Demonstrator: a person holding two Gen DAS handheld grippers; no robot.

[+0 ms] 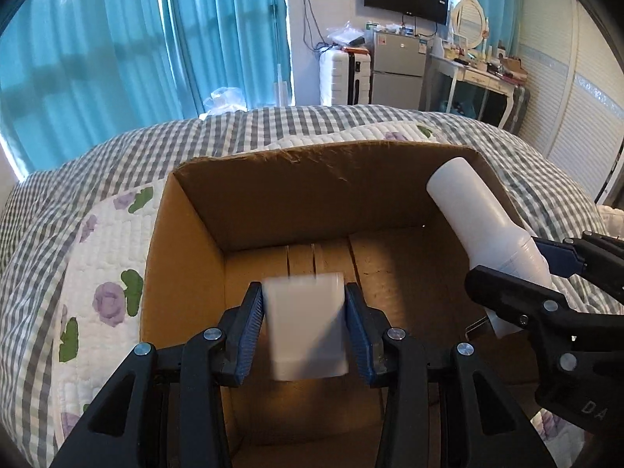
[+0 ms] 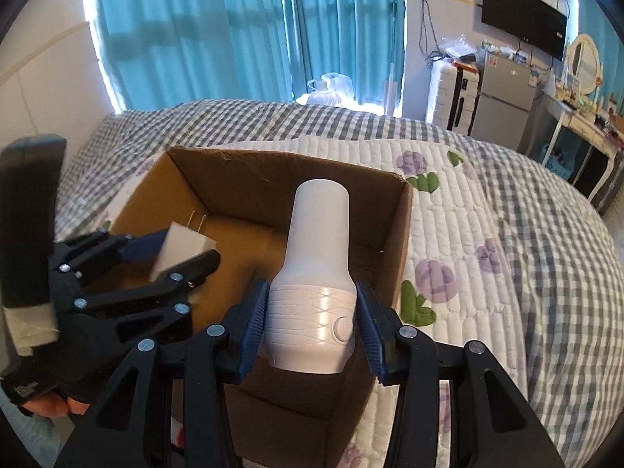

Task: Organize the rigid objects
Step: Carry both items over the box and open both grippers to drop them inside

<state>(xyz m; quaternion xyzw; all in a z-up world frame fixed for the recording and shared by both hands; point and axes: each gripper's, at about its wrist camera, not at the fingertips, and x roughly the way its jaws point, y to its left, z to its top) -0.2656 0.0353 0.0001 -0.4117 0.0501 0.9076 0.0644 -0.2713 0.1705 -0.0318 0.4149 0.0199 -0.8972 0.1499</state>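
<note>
An open cardboard box (image 1: 273,195) stands on the bed, and both grippers hover over it. My left gripper (image 1: 303,288) is shut on a white plug charger (image 1: 306,331), which looks blurred above the box's floor. In the right wrist view the left gripper (image 2: 191,251) sits at the left with the charger (image 2: 177,241) between its pads, metal prongs pointing up and away. My right gripper (image 2: 312,286) is shut on the ribbed base of a white bottle-shaped device (image 2: 319,234) that points into the box (image 2: 390,241). The left wrist view shows the right gripper (image 1: 514,261) and the device (image 1: 479,210) over the box's right side.
The box rests on a grey checked cover (image 2: 546,273) and a white quilt with purple flowers (image 2: 448,273). Blue curtains (image 1: 117,58) hang behind the bed. A white suitcase (image 1: 343,78), a small fridge (image 1: 397,74) and a dressing table (image 1: 479,74) stand beyond. A gloved hand (image 2: 39,386) holds the left gripper.
</note>
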